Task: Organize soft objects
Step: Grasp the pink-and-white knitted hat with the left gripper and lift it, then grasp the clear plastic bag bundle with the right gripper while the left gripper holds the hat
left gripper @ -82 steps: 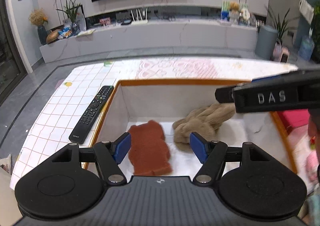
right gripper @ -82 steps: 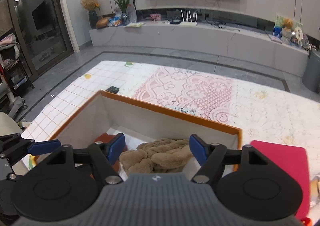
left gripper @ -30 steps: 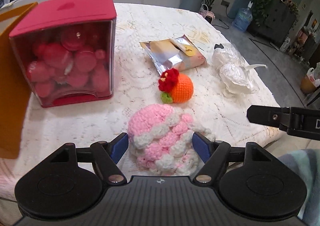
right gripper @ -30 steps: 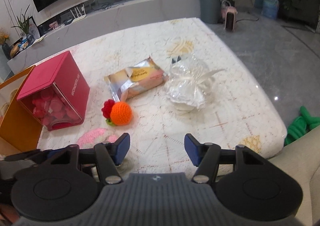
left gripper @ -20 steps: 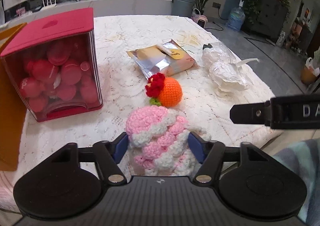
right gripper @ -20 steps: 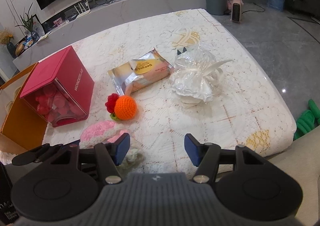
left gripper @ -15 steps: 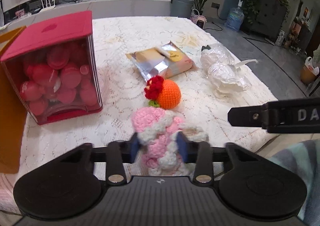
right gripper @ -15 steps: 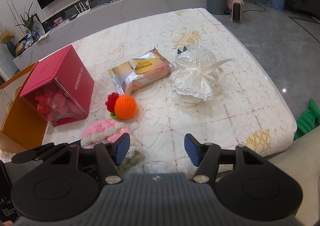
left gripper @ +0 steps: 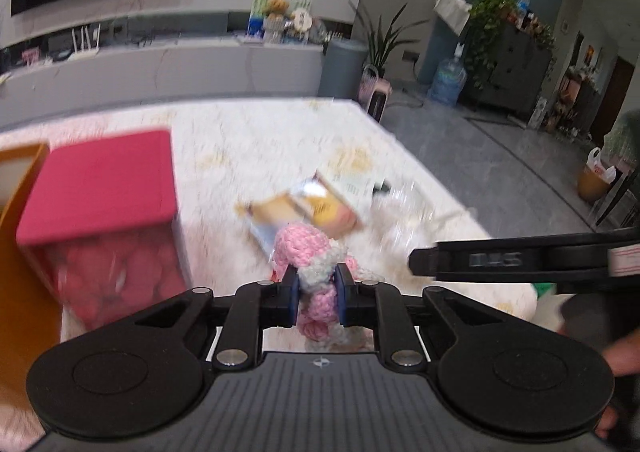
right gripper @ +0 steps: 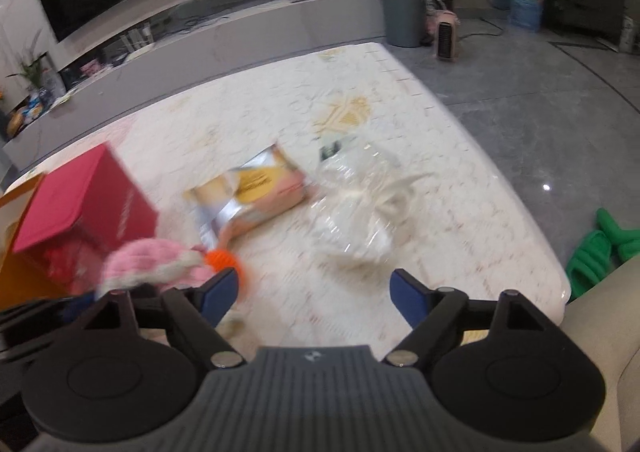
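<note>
A pink and white crochet toy (left gripper: 302, 248) hangs between the blue pads of my left gripper (left gripper: 317, 288), lifted off the lace-covered table (left gripper: 248, 140). The jaws are closing and the pads press on its middle. In the right wrist view the same toy (right gripper: 148, 258) shows at the left, blurred, half hiding an orange crochet ball (right gripper: 224, 258) on the table. My right gripper (right gripper: 314, 292) hovers over the table's near edge, jaws opening, nothing between them. One of its fingers (left gripper: 480, 260) crosses the left wrist view at the right.
A red box (left gripper: 100, 180) with a clear front stands at the left, next to an orange bin wall (left gripper: 20, 284). A foil snack packet (right gripper: 256, 188) and a crumpled clear plastic bag (right gripper: 360, 212) lie mid-table. Green slippers (right gripper: 600, 244) sit on the floor past the table's right edge.
My left gripper's jaws closed onto the pink crochet toy and rose with it off the table. The right gripper's jaws spread wider and it shifted sideways.
</note>
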`<state>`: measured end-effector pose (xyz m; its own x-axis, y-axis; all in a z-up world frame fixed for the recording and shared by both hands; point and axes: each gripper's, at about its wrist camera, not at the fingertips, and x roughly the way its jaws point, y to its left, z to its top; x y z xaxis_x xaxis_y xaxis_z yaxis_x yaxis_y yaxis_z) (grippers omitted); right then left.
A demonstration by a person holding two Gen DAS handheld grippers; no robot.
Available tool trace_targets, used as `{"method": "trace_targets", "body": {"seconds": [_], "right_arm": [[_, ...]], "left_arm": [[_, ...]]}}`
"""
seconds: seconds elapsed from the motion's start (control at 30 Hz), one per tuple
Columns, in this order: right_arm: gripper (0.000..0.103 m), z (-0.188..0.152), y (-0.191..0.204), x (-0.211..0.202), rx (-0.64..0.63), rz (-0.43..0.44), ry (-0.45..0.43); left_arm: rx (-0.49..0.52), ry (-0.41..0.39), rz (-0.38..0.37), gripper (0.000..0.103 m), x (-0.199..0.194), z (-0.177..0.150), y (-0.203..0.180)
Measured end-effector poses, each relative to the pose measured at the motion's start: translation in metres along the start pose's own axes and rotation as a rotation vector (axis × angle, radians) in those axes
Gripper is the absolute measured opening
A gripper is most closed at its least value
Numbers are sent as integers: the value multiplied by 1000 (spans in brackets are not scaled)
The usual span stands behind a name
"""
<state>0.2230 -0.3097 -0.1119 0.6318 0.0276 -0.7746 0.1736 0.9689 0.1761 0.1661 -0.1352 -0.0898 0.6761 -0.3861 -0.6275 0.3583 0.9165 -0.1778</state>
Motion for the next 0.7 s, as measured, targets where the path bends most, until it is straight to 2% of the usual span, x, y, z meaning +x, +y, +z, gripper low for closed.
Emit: {"method": "trace_targets", "body": {"seconds": [0.17, 0.3, 0.4, 0.57, 0.6, 0.63, 0.7], "right_arm": [[89, 24, -8, 33, 46, -82, -10], [88, 27, -17, 65, 123, -42, 49], [87, 27, -15, 76, 111, -57, 62], [67, 26, -12, 95, 83, -33, 121], [57, 26, -12, 97, 83, -34, 128], [41, 25, -13, 99, 86, -30, 137], [36, 24, -14, 101, 89, -24, 154]], "left_arm": [[10, -29, 16, 20, 16, 18, -5], [16, -23, 35, 20, 30, 21, -6], [6, -5, 43, 20, 37, 20, -3], [-6, 19, 45, 20, 44, 17, 0], [-5, 26, 52, 20, 45, 16, 0], [-5, 28, 58, 20, 45, 15, -1], [-6, 29, 55, 20, 43, 15, -2]]}}
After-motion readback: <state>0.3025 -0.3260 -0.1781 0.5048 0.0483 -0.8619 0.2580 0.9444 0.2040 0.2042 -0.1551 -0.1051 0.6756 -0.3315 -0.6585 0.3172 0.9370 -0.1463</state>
